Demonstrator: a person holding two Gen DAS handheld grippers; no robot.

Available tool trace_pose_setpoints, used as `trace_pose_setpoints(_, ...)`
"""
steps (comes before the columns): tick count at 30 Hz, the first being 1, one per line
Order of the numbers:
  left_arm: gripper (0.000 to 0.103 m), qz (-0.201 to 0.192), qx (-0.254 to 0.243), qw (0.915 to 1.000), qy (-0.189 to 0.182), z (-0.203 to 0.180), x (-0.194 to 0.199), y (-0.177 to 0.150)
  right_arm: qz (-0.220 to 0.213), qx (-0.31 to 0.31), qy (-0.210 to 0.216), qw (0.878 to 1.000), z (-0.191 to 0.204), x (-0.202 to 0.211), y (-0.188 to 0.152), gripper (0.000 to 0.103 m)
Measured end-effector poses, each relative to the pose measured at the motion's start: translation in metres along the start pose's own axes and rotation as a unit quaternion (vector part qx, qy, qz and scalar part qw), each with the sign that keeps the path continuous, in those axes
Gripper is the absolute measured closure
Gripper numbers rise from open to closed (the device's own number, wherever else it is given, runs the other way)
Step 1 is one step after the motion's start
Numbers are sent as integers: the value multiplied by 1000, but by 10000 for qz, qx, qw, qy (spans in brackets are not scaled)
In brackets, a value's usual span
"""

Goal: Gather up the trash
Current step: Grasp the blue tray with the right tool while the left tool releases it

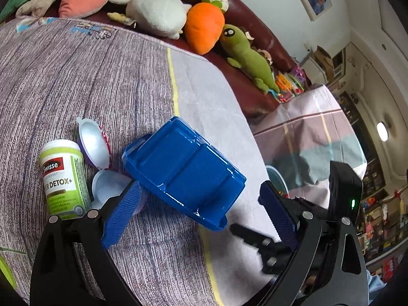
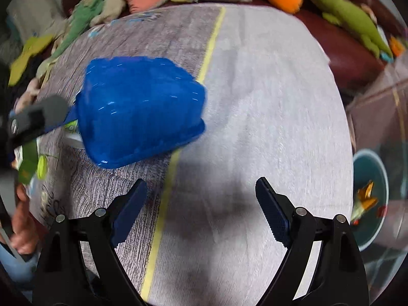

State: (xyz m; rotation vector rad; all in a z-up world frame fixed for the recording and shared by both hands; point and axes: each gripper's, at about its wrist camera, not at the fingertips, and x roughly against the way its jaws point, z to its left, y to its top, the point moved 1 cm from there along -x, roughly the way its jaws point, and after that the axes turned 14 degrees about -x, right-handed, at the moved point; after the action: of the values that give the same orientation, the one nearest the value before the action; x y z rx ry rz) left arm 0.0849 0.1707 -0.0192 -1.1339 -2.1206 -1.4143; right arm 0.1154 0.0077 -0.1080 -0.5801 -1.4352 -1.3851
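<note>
While spread wide over the grey cloth-covered table (image 1: pixel 107 81), left gripper (image 1: pixel 201 211) pinching nothing, blue pads on either side of an overturned blue plastic tray (image 1: pixel 183 170). Tray lying bottom-up across the yellow stripe (image 1: pixel 174 89) in the cloth, its near rim between the two fingers but apart from the right pad; left pad tip close against its lower left corner, contact not clear. Just left of the tray, a green-and-white Swisse bottle (image 1: pixel 63 176) upright, with two small empty cups (image 1: pixel 93 140) touching or nearly touching it and each other, one partly hidden behind the left finger. Beyond the table, a dark red sofa (image 1: pixel 255 20) carrying plush toys: an orange carrot (image 1: pixel 204 28), a green dinosaur (image 1: pixel 250 56), a white plush (image 1: pixel 158 11). Part of a teal bin (image 1: pixel 278 178) peeking past the table's right edge.

From the right wrist, blurred by motion: right gripper (image 2: pixel 201 209) likewise spread apart and holding nothing, hovering above bare pale cloth near the stripe. Same blue tray (image 2: pixel 142 109) ahead and to the left, well apart from these fingers, with the other gripper's blue pad (image 2: pixel 65 118) at its left side. Teal bin (image 2: pixel 369 199) at the far right below the table edge, with orange scraps (image 2: pixel 364 199) inside.
</note>
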Motion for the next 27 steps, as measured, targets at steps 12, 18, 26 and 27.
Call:
trace_pose_setpoints(12,9,27,1,10000,-42,4,-6,24,-1023,582,-118,9930,26,-7,12,20)
trace_pose_setpoints(18,9,-148,92,9996,216,28,8,33,-1174,295,16,9926,10,-2,42,25)
trace_pose_setpoints(26,9,62,229,9908,1333,75,23,15,-1130,118,83,9935,2,-9,79,75)
trace_pose_setpoints(27,9,90,266,9892,1435,80,24,12,-1132,26,103,9935,-1,-10,85,79)
